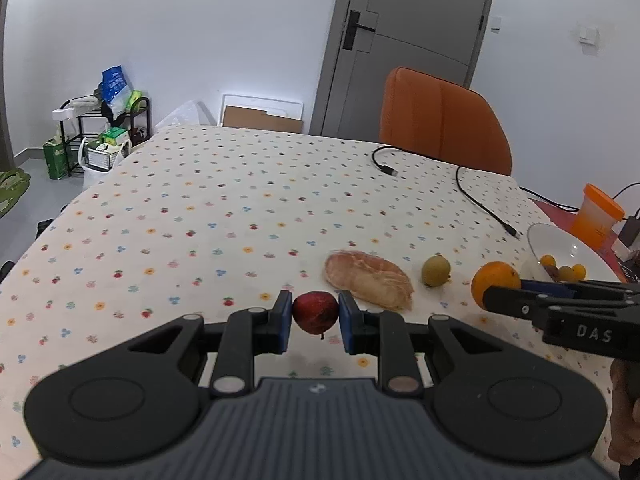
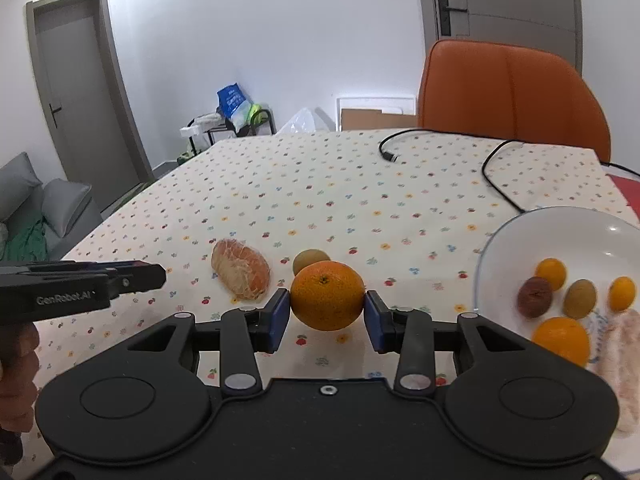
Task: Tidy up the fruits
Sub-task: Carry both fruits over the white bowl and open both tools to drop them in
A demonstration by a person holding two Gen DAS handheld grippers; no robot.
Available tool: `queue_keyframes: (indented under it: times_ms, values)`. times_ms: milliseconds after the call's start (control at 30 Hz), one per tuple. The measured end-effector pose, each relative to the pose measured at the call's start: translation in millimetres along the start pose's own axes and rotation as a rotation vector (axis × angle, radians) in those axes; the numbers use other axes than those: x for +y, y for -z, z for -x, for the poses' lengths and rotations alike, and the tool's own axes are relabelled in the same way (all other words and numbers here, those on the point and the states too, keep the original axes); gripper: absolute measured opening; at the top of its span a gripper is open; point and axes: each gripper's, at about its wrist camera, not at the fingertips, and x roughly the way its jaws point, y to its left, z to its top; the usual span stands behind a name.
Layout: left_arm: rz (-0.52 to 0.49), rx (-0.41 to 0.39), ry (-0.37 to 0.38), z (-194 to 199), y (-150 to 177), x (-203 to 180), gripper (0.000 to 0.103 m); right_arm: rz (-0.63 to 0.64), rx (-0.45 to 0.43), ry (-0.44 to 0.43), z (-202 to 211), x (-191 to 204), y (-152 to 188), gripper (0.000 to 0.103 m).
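Note:
My left gripper (image 1: 315, 320) is shut on a small dark red fruit (image 1: 315, 311) just above the tablecloth. My right gripper (image 2: 326, 315) is shut on an orange (image 2: 327, 295), held above the cloth; the orange also shows in the left wrist view (image 1: 494, 282). A peeled citrus (image 1: 368, 278) and a small green fruit (image 1: 436, 270) lie on the table between the grippers; in the right wrist view the peeled citrus (image 2: 241, 272) lies left of the green fruit (image 2: 310, 260). A white bowl (image 2: 516, 236) at the right holds several small fruits.
A black cable (image 1: 476, 196) lies across the far right of the flowered tablecloth (image 1: 224, 208). An orange chair (image 1: 440, 120) stands behind the table. An orange-lidded cup (image 1: 598, 216) sits beyond the bowl. A cluttered black rack (image 1: 100, 128) stands at the far left.

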Motion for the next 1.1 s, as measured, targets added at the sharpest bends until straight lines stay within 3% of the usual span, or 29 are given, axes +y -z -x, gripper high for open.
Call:
queue_keyframes:
  times_ms: [400,1100]
  values:
    - [-0.049,-0.002,0.076,-5.0,-3.7,-37.9,0.023,-0.062,-0.072,0.039,38.9,-30.6,3.7,0.038]
    - [-0.196,0.006,0.281,-18.4,-13.7,-126.7,0.023,-0.179,-0.144,0.260,108.0,-93.4,28.8,0.038]
